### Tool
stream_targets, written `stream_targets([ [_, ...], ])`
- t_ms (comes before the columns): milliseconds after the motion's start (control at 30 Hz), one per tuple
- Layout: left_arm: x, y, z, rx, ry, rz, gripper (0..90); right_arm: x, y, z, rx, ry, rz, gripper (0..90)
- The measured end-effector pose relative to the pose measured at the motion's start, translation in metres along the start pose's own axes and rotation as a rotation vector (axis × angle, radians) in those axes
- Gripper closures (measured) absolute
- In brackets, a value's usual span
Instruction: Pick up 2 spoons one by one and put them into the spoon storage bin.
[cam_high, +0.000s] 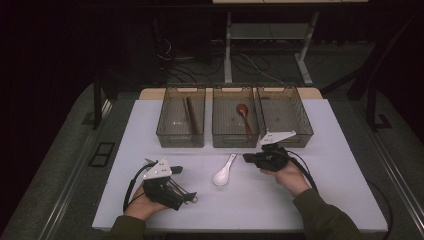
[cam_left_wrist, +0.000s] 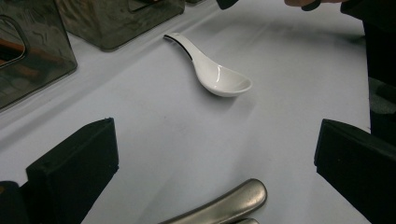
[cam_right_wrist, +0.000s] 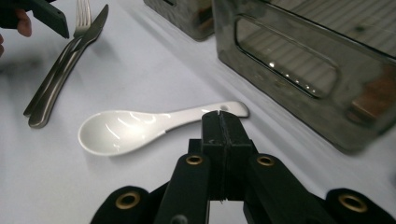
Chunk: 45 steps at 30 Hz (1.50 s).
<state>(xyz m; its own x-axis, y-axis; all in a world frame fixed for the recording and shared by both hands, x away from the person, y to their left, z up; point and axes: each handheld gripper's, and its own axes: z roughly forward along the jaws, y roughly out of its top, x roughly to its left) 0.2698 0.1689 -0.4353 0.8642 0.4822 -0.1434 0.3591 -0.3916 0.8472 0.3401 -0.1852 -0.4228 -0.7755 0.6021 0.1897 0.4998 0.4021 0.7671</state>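
— White table (cam_high: 320, 190), three bins behind; where's your spoon?
— White spoon (cam_right_wrist: 140, 127) lies just beyond your right hand-held gripper (cam_right_wrist: 223, 122), jaws shut, seemingly empty. Likely ceramic: stiff, slick, breakable. Take the handle.

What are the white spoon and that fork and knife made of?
The white spoon looks like glazed ceramic, possibly melamine: smooth, glossy, with bright highlights in the bowl. The fork and knife look like brushed steel: grey, dull metallic sheen.
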Motion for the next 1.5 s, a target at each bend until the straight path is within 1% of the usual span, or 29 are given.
stream_targets([
  [100,0.0,0.0,0.0,0.0,0.0,-0.001,0.0,0.004,0.006,0.012,0.004,0.011,-0.012,89.9],
  [200,0.0,0.0,0.0,-0.001,0.0,-0.004,0.0,0.006,0.014,0.022,0.009,0.021,-0.014,89.8],
  [267,0.0,-0.001,0.0,-0.004,-0.001,-0.002,0.0,0.007,0.019,0.029,0.012,0.019,-0.022,89.8],
  [400,0.0,0.0,-0.001,-0.005,-0.002,-0.003,0.0,0.009,0.029,0.042,0.046,0.008,-0.04,89.8],
  [433,0.0,0.0,-0.001,-0.002,-0.002,-0.002,0.0,0.009,0.03,0.045,0.053,0.006,-0.038,89.8],
  [500,0.0,0.0,-0.001,-0.008,-0.004,-0.001,0.0,0.009,0.031,0.051,0.068,0.011,-0.04,89.8],
  [633,0.0,0.0,-0.001,-0.008,-0.006,0.0,0.0,0.01,0.03,0.061,0.105,-0.002,-0.05,89.8],
  [800,0.001,0.0,-0.001,-0.007,-0.006,-0.002,0.0,0.009,0.028,0.068,0.131,-0.014,-0.054,89.8],
  [833,0.0,0.0,0.0,-0.013,-0.005,-0.008,0.0,0.009,0.027,0.069,0.136,-0.019,-0.06,89.8],
  [1000,0.0,0.0,-0.001,-0.013,-0.006,-0.006,0.0,0.009,0.027,0.069,0.142,-0.021,-0.065,89.8],
  [1200,-0.001,0.0,-0.001,-0.011,-0.007,-0.005,0.0,0.008,0.027,0.067,0.159,-0.043,-0.078,89.8],
  [1500,0.0,0.0,-0.001,-0.01,-0.007,-0.004,0.0,0.007,0.022,0.057,0.181,-0.052,-0.091,89.8],
])
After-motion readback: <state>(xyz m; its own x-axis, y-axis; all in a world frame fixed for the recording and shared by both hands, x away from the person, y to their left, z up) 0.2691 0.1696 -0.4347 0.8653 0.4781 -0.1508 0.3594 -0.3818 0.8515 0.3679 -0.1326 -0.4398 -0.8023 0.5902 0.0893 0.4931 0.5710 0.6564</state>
